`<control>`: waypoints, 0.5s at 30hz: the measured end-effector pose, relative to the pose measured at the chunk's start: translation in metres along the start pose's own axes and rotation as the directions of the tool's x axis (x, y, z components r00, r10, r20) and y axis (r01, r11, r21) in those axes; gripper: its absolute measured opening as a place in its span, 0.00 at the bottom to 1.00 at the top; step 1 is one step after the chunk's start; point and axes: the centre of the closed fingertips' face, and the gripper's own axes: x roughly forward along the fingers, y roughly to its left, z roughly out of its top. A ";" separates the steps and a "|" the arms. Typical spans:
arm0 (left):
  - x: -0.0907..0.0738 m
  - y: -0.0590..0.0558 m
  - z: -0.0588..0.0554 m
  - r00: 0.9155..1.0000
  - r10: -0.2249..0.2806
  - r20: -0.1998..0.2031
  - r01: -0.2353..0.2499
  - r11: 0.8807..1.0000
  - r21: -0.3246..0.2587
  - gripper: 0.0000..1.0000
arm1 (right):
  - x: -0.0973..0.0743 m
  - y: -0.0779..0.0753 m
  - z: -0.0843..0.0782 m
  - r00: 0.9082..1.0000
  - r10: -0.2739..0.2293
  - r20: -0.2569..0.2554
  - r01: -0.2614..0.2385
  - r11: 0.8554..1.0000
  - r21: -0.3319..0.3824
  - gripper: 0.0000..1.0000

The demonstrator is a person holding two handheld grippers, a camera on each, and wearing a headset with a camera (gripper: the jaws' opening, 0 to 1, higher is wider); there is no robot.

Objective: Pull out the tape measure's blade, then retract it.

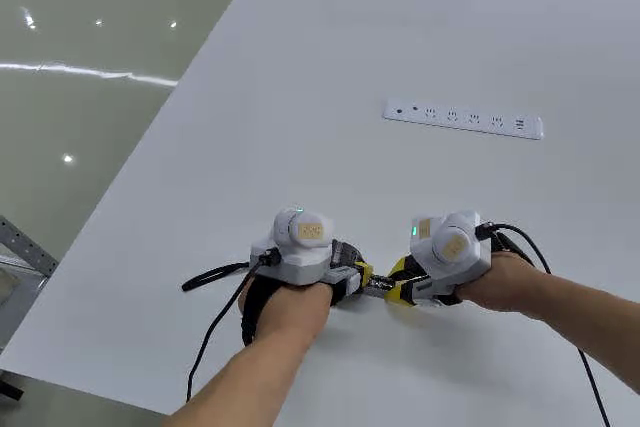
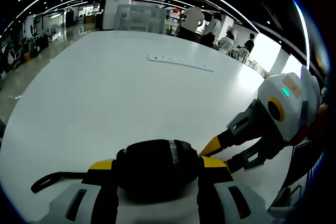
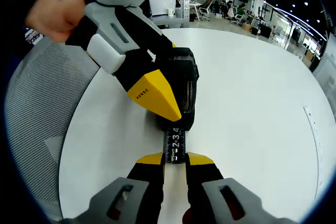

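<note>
The black tape measure (image 2: pixel 157 167) lies on the white table near its front edge, and my left gripper (image 2: pixel 157 174) is shut on its body. In the right gripper view the same tape measure (image 3: pixel 181 85) sits just ahead, partly covered by the left gripper's yellow-tipped finger. A short length of black blade (image 3: pixel 175 145) with numbers sticks out of it, and my right gripper (image 3: pixel 175 161) is shut on the blade's end. In the head view the left gripper (image 1: pixel 352 280) and the right gripper (image 1: pixel 395 287) nearly meet, with the blade (image 1: pixel 378 287) between them.
A white power strip (image 1: pixel 463 118) lies flat further back on the table (image 1: pixel 330 67). Cables trail from both grippers over the front edge. The table's left edge drops to a shiny floor. Several people stand far behind the table.
</note>
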 end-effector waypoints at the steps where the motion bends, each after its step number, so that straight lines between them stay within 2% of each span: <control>1: 0.000 0.000 0.000 1.000 0.000 0.001 0.000 1.000 0.000 0.57 | 0.001 0.000 0.001 1.000 0.001 -0.001 -0.001 1.000 -0.002 0.12; 15: 0.000 -0.001 0.000 1.000 -0.003 -0.001 0.003 1.000 0.004 0.57 | 0.010 0.001 0.013 1.000 0.001 0.008 -0.001 1.000 -0.017 0.12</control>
